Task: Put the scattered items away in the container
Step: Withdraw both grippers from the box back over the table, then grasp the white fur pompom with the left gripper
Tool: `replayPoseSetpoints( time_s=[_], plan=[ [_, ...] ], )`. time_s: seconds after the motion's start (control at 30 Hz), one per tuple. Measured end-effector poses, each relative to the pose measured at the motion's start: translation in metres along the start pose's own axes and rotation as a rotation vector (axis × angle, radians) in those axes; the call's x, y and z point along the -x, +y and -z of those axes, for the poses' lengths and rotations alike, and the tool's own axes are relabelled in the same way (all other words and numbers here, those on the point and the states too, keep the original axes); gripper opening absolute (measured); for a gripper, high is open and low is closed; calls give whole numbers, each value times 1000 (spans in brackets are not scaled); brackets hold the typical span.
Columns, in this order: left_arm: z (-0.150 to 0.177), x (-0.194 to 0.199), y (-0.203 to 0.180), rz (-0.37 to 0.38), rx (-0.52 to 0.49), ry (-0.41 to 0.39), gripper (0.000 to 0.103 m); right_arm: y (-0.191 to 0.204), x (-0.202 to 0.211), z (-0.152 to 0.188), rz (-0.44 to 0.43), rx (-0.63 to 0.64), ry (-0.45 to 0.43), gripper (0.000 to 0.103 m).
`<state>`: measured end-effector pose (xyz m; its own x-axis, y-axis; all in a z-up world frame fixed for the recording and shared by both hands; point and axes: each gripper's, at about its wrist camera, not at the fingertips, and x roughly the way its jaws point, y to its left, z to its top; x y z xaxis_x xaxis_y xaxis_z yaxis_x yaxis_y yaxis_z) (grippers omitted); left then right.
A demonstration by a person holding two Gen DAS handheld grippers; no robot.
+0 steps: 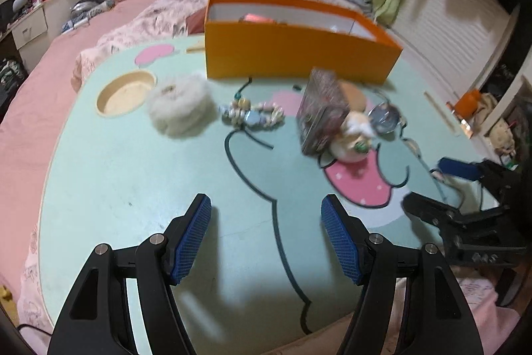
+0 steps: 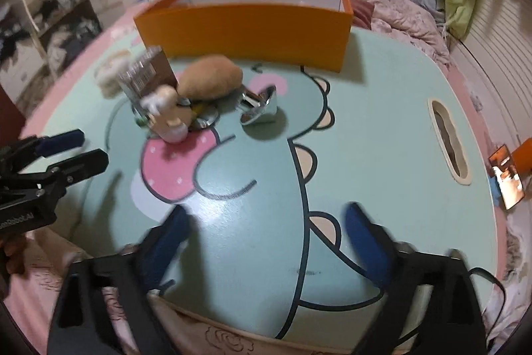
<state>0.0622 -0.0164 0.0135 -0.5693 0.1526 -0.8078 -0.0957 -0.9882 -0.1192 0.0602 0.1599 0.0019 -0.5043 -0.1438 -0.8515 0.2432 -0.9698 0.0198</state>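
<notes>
Both grippers hang above the near part of the worktop [image 1: 139, 162], a mint-green lap table with a cartoon print that sits on a pink bed [image 1: 43, 69]. The left gripper [image 1: 266, 238] has its jaws apart with nothing between the blue pads. The right gripper [image 2: 266, 242] is spread wide and likewise empty, its fingers blurred. The container, an orange box [image 1: 292, 52] with a white interior, stands at the far edge of the worktop, open at the top; something reddish shows inside, too indistinct to identify. The scattered items lie between the grippers and the box: a white fluffy ring [image 1: 179, 108], a beaded bracelet [image 1: 252, 117] just beside it, then a clear packet [image 1: 321, 108] leaning against a cluster of a tan plush [image 2: 211, 80] and a small cream figure [image 1: 352, 135], with a shiny metal clip [image 2: 261, 108] near them. Judged step: approach and selection of a first item. Recommended practice is to take isolated pieces first, the fluffy ring for the left gripper and the metal clip for the right, closing squarely across the narrow dimension. The leaning packet is likely to topple if the plush is disturbed, so the cluster should be cleared from the outside inward. Each piece should be lifted clear of the box wall before release.
</notes>
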Motion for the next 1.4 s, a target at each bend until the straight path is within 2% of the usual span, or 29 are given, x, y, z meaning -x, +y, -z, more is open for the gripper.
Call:
replayPoseSetpoints(
  time_s=[0.03, 0.17, 0.47, 0.7, 0.77, 0.9, 1.03, 1.1, 1.2, 1.3, 1.4],
  plan=[
    [1, -2, -2, -24, -14, 1, 77, 1, 0, 1, -1, -1, -8, 103],
    [3, -12, -13, -64, -92, 14, 103, 0, -1, 1, 0, -2, -7, 103],
    [8, -21, -15, -52, -102, 3, 103, -1, -1, 1, 0, -1, -4, 103],
    [7, -12, -8, -32, -113, 13, 103, 0, -1, -3, -2, 3, 8, 103],
    [5, -5, 3, -25, -81, 7, 103, 1, -2, -5, -2, 2, 3, 103],
    [-14, 11, 30, -50, -23, -71, 103, 3, -3, -5, -1, 2, -1, 103],
    [-43, 12, 47, -78, -54, -121, 102, 3, -3, -4, -2, 0, -5, 103],
    [-57, 3, 52, -106, -79, -114, 93, 3, -3, -3, -2, -3, -13, 103],
    [-67, -13, 57, -127, -101, -88, 88, 4, -2, -1, -2, -4, -18, 103],
    [-72, -28, 60, -100, -101, -68, 86, 4, -2, 0, -1, -4, -19, 103],
    [-74, -42, 61, -73, -102, -46, 74, 4, -2, 0, -1, -3, -18, 103]
  ],
)
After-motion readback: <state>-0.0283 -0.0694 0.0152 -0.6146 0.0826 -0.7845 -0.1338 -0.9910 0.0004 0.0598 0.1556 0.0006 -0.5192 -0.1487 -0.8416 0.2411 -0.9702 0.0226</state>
